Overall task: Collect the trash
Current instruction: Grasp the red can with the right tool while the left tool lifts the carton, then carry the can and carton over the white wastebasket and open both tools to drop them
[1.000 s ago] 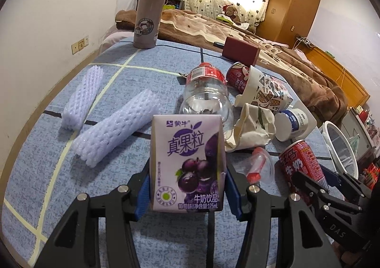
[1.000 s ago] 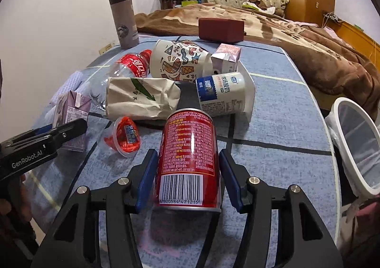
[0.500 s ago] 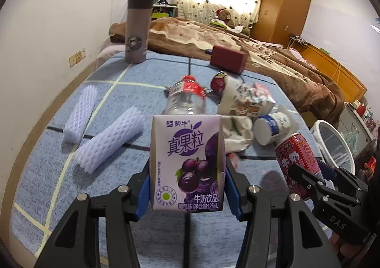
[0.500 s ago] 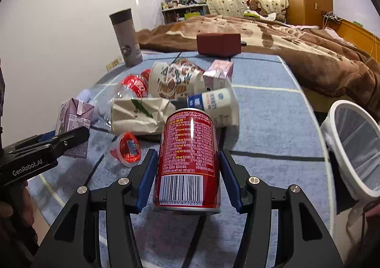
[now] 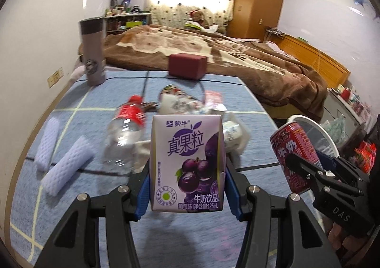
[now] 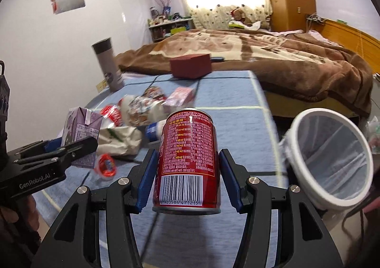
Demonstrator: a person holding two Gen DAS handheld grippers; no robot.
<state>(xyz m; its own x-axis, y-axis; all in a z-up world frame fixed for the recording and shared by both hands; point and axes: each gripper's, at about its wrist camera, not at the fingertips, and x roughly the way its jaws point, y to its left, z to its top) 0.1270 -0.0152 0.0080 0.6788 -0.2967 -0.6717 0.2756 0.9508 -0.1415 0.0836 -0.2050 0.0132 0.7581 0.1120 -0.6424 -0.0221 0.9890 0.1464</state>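
Note:
My left gripper (image 5: 187, 182) is shut on a purple grape milk carton (image 5: 187, 161), held upright above the blue table. My right gripper (image 6: 188, 182) is shut on a red drink can (image 6: 187, 161), also lifted off the table. Each gripper shows in the other's view: the can (image 5: 294, 151) at the right in the left wrist view, the carton (image 6: 80, 134) at the left in the right wrist view. A white-rimmed trash bin (image 6: 332, 161) with a clear liner stands off the table's right edge. More trash lies mid-table: a clear plastic bottle (image 5: 125, 132), a crumpled paper bag (image 6: 121, 139), a small jelly cup (image 6: 105, 165).
Two white foam fruit sleeves (image 5: 68, 165) lie at the left of the table. A grey tumbler (image 5: 92, 51) and a dark red box (image 5: 187, 68) stand at the far edge. A bed with a brown blanket (image 5: 237, 54) lies beyond. A person's hands hold both grippers.
Both grippers have risen and drawn back from the trash pile, carrying the carton and the can. The pile looks smaller and farther; the bin has come more into the right wrist view.

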